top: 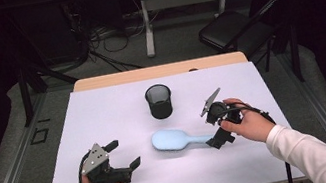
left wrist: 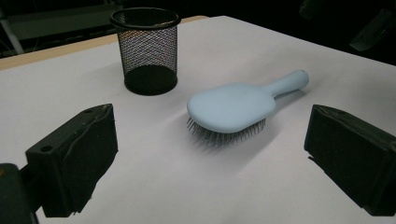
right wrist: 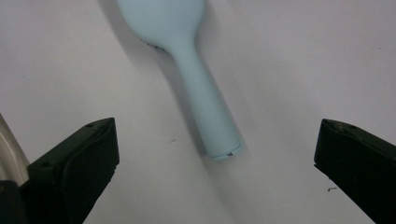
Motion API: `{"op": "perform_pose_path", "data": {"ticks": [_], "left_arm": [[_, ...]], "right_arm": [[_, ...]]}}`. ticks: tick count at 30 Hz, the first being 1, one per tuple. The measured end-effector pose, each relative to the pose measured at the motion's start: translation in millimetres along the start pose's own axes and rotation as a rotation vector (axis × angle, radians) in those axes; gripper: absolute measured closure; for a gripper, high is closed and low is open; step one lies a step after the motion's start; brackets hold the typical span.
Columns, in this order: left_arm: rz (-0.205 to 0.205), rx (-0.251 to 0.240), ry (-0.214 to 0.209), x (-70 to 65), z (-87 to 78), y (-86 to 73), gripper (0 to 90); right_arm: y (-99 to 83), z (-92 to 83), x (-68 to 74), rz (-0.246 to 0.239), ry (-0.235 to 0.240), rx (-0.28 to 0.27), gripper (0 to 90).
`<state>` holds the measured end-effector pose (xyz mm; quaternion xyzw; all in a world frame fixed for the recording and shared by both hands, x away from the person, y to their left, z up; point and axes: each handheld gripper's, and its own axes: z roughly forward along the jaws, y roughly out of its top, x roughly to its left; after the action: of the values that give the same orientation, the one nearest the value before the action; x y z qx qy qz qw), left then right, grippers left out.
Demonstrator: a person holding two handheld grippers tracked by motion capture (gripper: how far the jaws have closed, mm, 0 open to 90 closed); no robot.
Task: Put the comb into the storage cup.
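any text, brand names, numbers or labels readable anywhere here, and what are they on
None can be read.
The light blue hairbrush has a plain back and handle, with no brand mark showing.
The black mesh cup carries no label.
The white table cover is blank.
The left gripper and right gripper show no lettering; both are open.

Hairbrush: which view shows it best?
Left gripper view: the whole hairbrush shows, bristles down beside the mesh cup. The high view has it small, handle end behind the right gripper; the right gripper view has mainly the handle.
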<state>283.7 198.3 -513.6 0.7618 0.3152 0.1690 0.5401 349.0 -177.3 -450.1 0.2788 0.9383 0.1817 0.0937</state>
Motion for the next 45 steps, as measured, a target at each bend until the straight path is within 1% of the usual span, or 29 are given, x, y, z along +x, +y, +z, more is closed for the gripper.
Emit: {"op": "perform_pose_path", "data": {"ticks": [4,5,7,8,10,13,16,18,27,34,37,38,40,42,43,45], "left_arm": [[-0.001,0.0,0.0,0.1,0.1,-0.2,3.0],[-0.003,0.001,0.001,-0.2,0.1,-0.2,3.0],[0.001,0.005,0.001,-0.1,0.0,0.0,3.0],[0.001,0.005,0.001,-0.1,0.0,0.0,3.0],[0.001,0.005,0.001,-0.2,0.0,0.0,3.5],[0.0,0.003,0.001,-0.1,0.1,-0.2,3.5],[0.002,0.006,0.001,-0.1,0.0,-0.1,3.6],[0.001,0.005,0.001,-0.2,0.1,-0.1,3.6],[0.002,0.006,0.002,-0.1,0.2,-0.2,3.6],[0.002,0.007,0.001,-0.1,0.2,-0.3,3.6],[0.002,0.007,0.002,0.0,0.2,-0.3,3.6],[0.001,0.004,0.002,0.0,0.3,-0.4,3.6],[0.001,0.003,0.002,0.0,0.3,-0.4,3.6],[0.002,0.004,0.001,0.0,0.3,-0.4,3.6],[0.001,0.004,0.001,0.0,0.3,-0.4,3.6],[0.001,0.004,0.001,0.0,0.3,-0.4,3.6]], "right_arm": [[2.9,-2.5,0.6,-0.012,-0.011,0.0,0.0],[3.3,-3.0,1.0,-0.013,-0.017,0.006,0.0],[4.5,-3.4,1.9,-0.018,-0.048,0.019,0.0],[4.9,-3.0,2.3,-0.016,-0.05,0.026,0.0],[5.2,-1.8,2.5,-0.027,-0.046,0.049,0.0],[5.8,-0.2,3.0,-0.029,-0.049,0.077,0.0],[6.0,0.6,3.3,-0.036,-0.037,0.08,0.0],[6.3,0.7,4.1,-0.036,-0.031,0.091,0.0],[7.1,1.9,4.8,-0.043,-0.026,0.104,0.0],[9.6,1.5,4.4,-0.05,-0.028,0.092,0.0],[10.8,1.3,4.3,-0.06,-0.029,0.107,0.0],[10.8,2.1,4.1,-0.062,-0.033,0.1,0.0],[11.3,2.6,4.3,-0.061,-0.034,0.107,0.0],[12.0,2.9,4.2,-0.068,-0.041,0.115,0.2],[12.0,3.7,3.9,-0.075,-0.042,0.109,0.3],[12.9,4.1,4.4,-0.07,-0.042,0.117,0.6]]}}
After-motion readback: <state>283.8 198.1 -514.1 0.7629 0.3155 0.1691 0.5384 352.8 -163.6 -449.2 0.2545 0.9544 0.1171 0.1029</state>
